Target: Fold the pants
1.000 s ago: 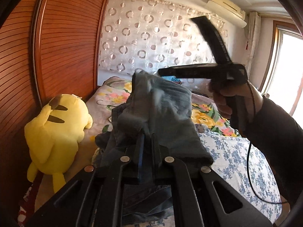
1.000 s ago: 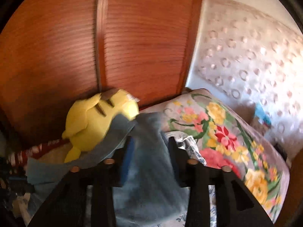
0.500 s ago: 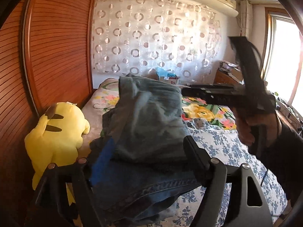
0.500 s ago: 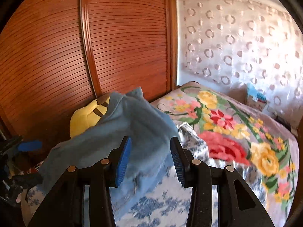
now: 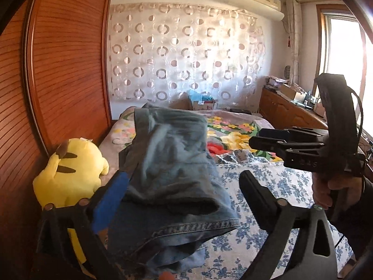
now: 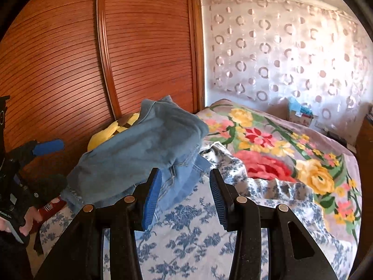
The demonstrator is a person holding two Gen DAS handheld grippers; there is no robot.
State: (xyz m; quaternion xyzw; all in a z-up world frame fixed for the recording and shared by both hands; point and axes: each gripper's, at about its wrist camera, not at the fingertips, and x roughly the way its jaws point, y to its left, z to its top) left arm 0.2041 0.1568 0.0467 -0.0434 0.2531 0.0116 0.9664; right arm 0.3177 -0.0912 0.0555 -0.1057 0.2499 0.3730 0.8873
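Note:
The blue denim pants lie folded in a thick bundle on the bed, also in the right wrist view. My left gripper is open, its fingers wide on either side of the bundle's near end; one blue pad shows at the left. My right gripper is open and empty, just right of the pants, above the blue-flowered sheet. The right gripper also shows in the left wrist view, held in a hand, apart from the pants.
A yellow plush toy sits left of the pants against the wooden slatted wardrobe. A bright floral blanket covers the far bed. A curtain hangs behind. A wooden cabinet stands at right.
Both grippers let go of the pants and opened. The pants dropped onto the bed as a bundle. Both grippers drew back, the right one moving away to the right.

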